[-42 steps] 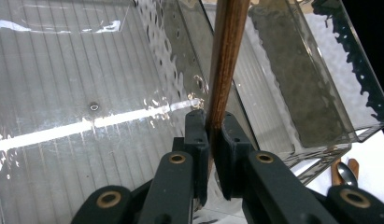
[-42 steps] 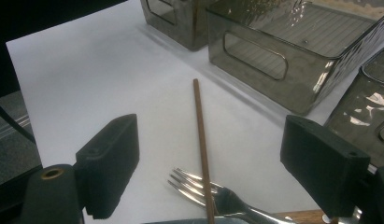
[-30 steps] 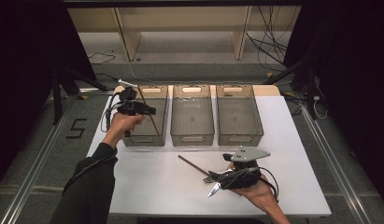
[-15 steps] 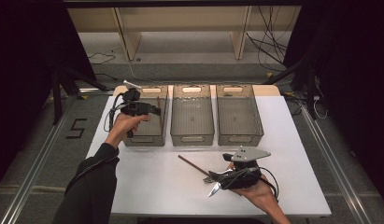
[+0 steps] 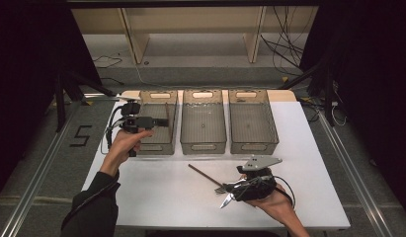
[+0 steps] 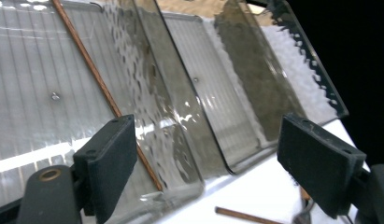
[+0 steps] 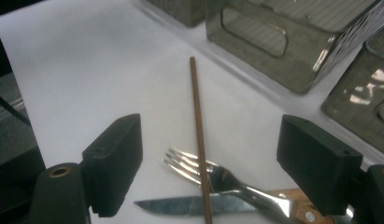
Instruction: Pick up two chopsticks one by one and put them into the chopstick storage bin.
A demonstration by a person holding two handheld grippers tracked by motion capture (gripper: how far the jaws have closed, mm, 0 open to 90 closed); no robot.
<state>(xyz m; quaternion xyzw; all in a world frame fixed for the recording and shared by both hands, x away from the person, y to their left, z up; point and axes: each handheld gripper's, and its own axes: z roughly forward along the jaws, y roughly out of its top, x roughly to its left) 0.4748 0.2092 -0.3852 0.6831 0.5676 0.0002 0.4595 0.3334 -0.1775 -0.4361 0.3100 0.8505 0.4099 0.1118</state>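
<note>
My left gripper hangs open over the left bin; in the left gripper view its jaws stand wide apart and hold nothing. A brown chopstick lies inside that bin. My right gripper rests low on the white table, open, with nothing in its jaws. Between and just ahead of them lie a second brown chopstick, a steel fork and a wooden-handled knife. The chopstick lies across the fork and the knife blade.
Three clear grey bins stand in a row at the table's far side, with the middle bin and the right bin beside the left one. Cables trail from both grippers. Black curtains flank the table.
My left hand and gripper have drawn back a little toward the person over the left bin. The right gripper has stayed put.
</note>
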